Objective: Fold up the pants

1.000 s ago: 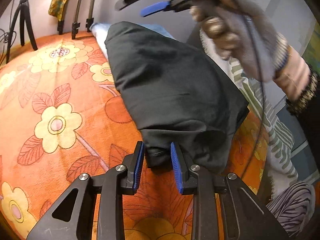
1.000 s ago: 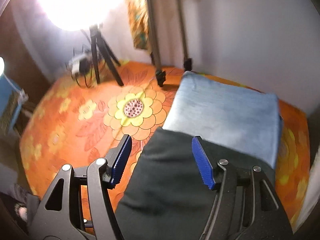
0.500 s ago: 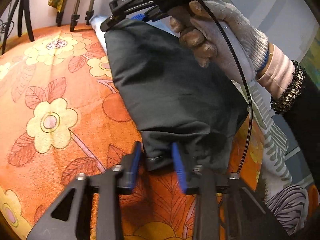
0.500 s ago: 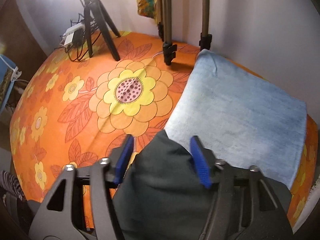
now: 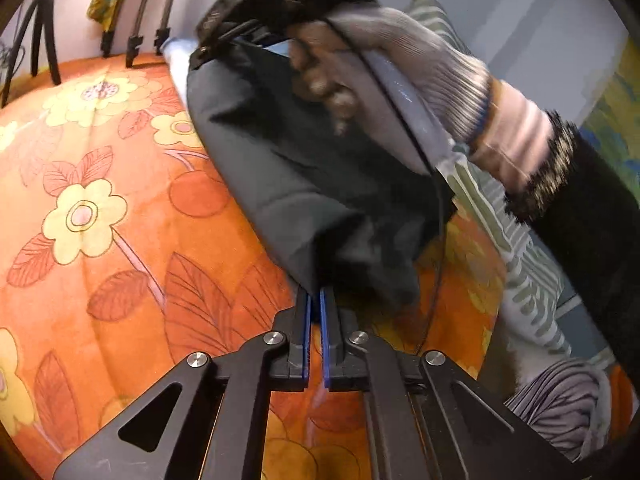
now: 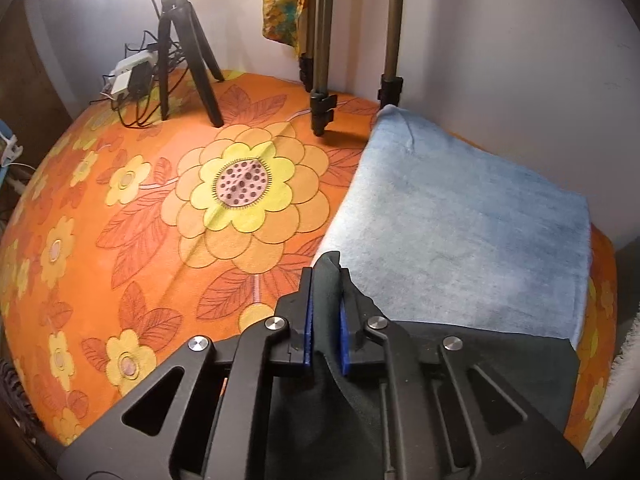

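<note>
- 2 grippers pinch the same dark pants (image 5: 304,168), which lie on an orange floral bedspread (image 5: 120,280).
- left gripper (image 5: 315,300): blue pads pressed together on the near corner of the pants, at 6 o'clock of the garment in the left wrist view.
- right gripper (image 6: 325,312): jaws closing, a raised fold of dark cloth clamped between the pads.
- In the left wrist view a gloved hand (image 5: 392,80) carries that gripper at 12 o'clock, blurred.
- Folded blue denim (image 6: 460,232) lies just beyond the pants, at 2 o'clock in the right wrist view.
- Small tripod (image 6: 180,48) stands at 11 o'clock.
</note>
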Tool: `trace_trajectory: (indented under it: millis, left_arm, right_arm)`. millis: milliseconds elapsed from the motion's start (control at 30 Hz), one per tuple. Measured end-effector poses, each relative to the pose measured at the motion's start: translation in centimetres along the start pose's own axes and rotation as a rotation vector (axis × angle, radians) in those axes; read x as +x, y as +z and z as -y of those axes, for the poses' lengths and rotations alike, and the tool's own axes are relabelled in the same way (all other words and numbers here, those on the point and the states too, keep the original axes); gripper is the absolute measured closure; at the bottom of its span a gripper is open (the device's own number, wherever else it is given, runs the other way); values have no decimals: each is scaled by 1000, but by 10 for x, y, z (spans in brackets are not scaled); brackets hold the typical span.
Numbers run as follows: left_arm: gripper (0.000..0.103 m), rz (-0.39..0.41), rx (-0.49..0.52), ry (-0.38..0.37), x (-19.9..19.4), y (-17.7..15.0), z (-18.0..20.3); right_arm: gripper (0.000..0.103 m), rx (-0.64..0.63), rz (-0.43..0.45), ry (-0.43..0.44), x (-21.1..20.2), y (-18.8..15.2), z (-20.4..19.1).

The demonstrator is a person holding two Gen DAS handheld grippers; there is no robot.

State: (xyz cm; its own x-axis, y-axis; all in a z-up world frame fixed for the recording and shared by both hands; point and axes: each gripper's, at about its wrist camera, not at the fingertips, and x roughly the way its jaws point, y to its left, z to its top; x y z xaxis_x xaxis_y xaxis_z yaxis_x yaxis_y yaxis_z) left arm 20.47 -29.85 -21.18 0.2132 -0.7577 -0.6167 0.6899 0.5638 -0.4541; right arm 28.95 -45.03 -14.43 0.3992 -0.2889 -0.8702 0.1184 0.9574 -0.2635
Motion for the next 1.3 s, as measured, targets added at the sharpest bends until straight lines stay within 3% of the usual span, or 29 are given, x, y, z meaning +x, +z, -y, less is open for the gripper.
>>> trace_trajectory:
  millis: [267,333,400,533,800,900,1000,1167,1300]
  left_arm:
    - [100,-9,-19,-18,-10,-2,-6]
    - [100,6,-48,6,-19,0,-18]
    - [100,13,-68,32,-27,0,-29]
    - [100,12,-118,41,-38,-2,-46]
    - [93,62,-89,65,-48,15,-37]
    - [84,72,-59,71,-40,23,-29]
    - [84,69,-23,73,-26,28,-21]
    - [84,-21,18,39,8,19,-10]
    - [84,-91,66,30,22,4,1]
  right_arm:
    - [92,25,-12,-7,5,2,1]
    - [85,58,-6,-6,1,4,6]
    - [63,84,20,-10,-9,4,12]
    - [58,102,101,-39,-46,-7,19]
    - [54,233,178,23,-126,-98,21]
    - [54,286,179,5,-141,-142,20]
    - [54,366,156,37,-140,-179,19]
    - [54,395,96,25,-125,-219,8]
    - [54,434,96,38,-125,-239,17]
